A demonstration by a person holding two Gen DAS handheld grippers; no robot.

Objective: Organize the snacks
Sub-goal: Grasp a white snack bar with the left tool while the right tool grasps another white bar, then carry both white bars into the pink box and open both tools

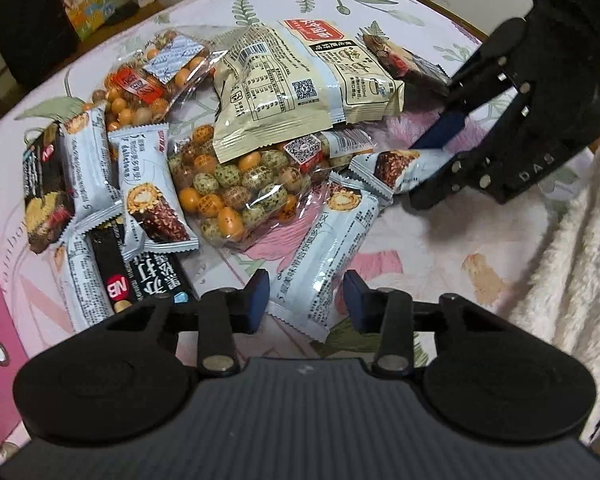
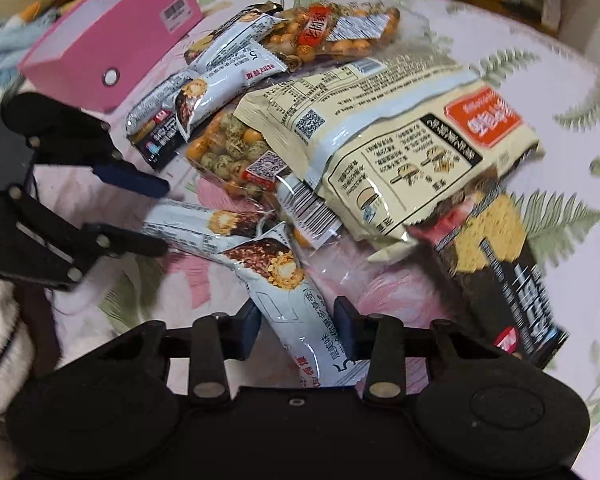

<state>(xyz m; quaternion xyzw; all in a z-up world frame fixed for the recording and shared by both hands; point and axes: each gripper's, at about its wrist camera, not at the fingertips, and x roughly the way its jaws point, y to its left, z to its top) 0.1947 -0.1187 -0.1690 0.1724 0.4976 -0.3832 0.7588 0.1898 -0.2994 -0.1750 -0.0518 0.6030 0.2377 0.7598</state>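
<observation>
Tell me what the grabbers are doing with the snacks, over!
Right hand-held gripper open around a white chocolate-roll pack. Left hand-held gripper open over another roll pack. Pink box waiting. Snack pile still tangled; beige bag on top.

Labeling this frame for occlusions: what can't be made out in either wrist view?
- Mixed-nut bag: top hidden under the cream pouch, both views.
- Black cracker pack: motion-blurred, print unreadable, right wrist.
- Pink box: inside not visible; cut by the left edge in left wrist.
- Right gripper: straddles a wafer bar; contact unclear.
</observation>
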